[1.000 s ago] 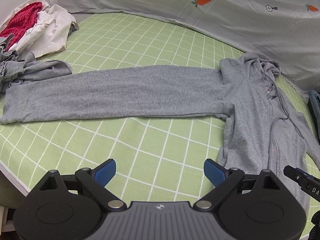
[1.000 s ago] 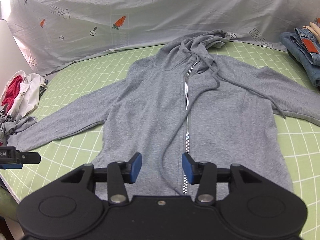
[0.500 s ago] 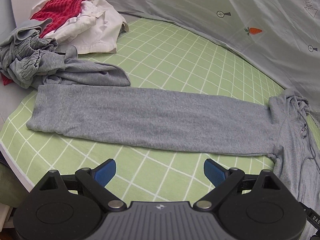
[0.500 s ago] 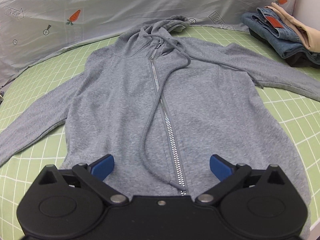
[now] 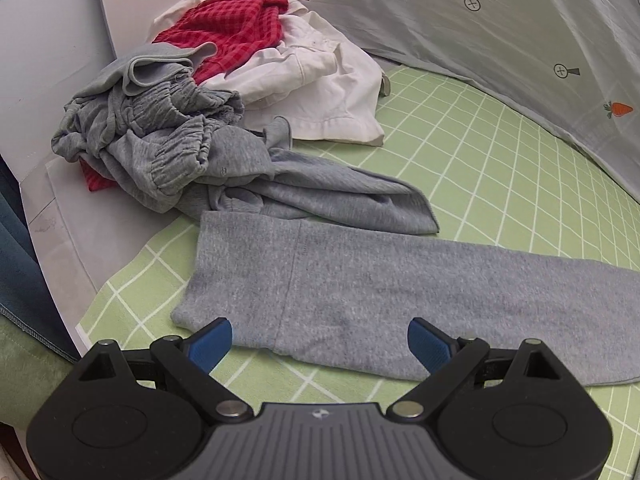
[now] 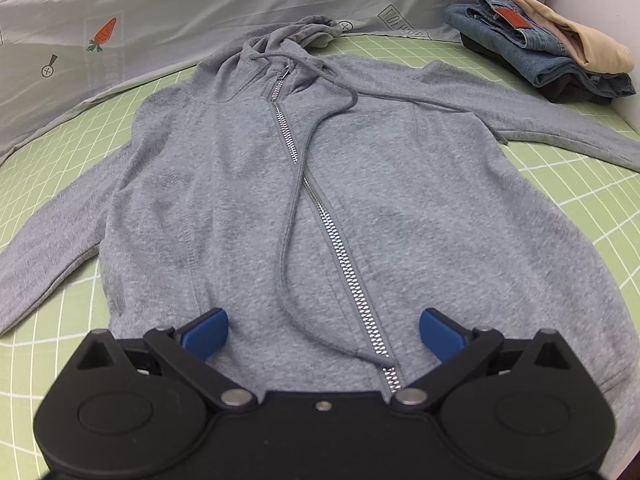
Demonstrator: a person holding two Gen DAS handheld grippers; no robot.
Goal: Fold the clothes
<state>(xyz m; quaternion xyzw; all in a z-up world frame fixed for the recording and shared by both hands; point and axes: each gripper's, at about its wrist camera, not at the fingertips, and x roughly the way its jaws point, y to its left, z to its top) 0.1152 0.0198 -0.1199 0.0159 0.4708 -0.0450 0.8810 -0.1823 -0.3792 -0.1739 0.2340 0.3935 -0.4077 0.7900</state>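
Note:
A grey zip-up hoodie lies flat, front up, on the green checked mat, with its hood at the back and both sleeves spread out. Its left sleeve stretches across the left wrist view, cuff at the left. My left gripper is open and empty, just above the cuff end of that sleeve. My right gripper is open and empty over the hoodie's bottom hem, by the zip and a loose drawstring.
A heap of unfolded clothes, grey, red checked and white, lies beyond the sleeve cuff at the mat's left end. A stack of folded jeans and a beige garment sits at the back right. A pale carrot-print sheet rises behind.
My left gripper has swung left along the sleeve to its cuff and come closer. My right gripper opened wide and turned slightly right over the hem.

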